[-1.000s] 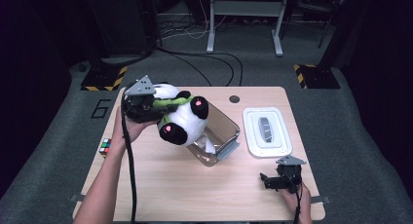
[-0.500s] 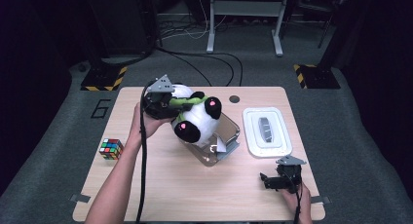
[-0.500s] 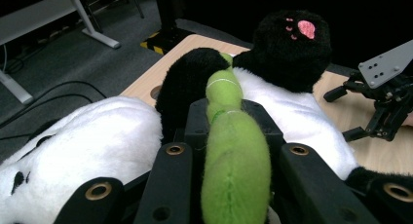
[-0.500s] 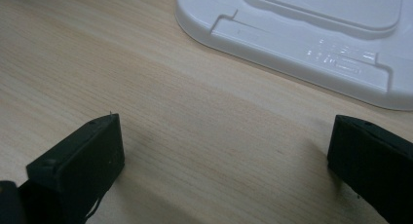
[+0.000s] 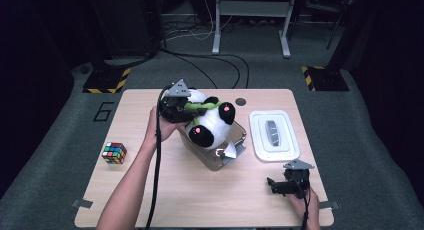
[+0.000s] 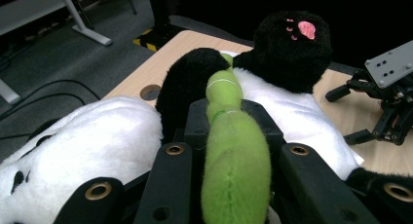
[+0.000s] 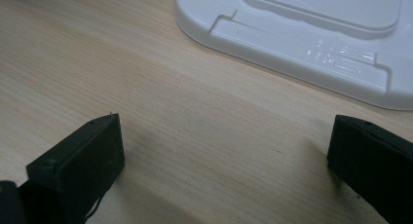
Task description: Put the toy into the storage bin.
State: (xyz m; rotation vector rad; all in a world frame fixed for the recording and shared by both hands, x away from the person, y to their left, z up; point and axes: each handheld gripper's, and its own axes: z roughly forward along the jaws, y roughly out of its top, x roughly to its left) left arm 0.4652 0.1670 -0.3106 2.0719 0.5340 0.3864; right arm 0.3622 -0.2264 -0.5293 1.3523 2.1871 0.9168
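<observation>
Above the clear bin (image 5: 239, 149), the left gripper (image 5: 186, 109) has its jaws clamped on the panda's green stalk (image 6: 234, 151), not yet lowered in; right gripper (image 5: 278, 186) jaws apart on the counter (image 5: 150, 190).

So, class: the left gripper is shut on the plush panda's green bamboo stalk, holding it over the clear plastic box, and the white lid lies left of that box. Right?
Not quite. The high view shows the white lid lying right of the clear plastic box, not left. The left gripper is indeed shut on the plush panda's green bamboo stalk.
</observation>
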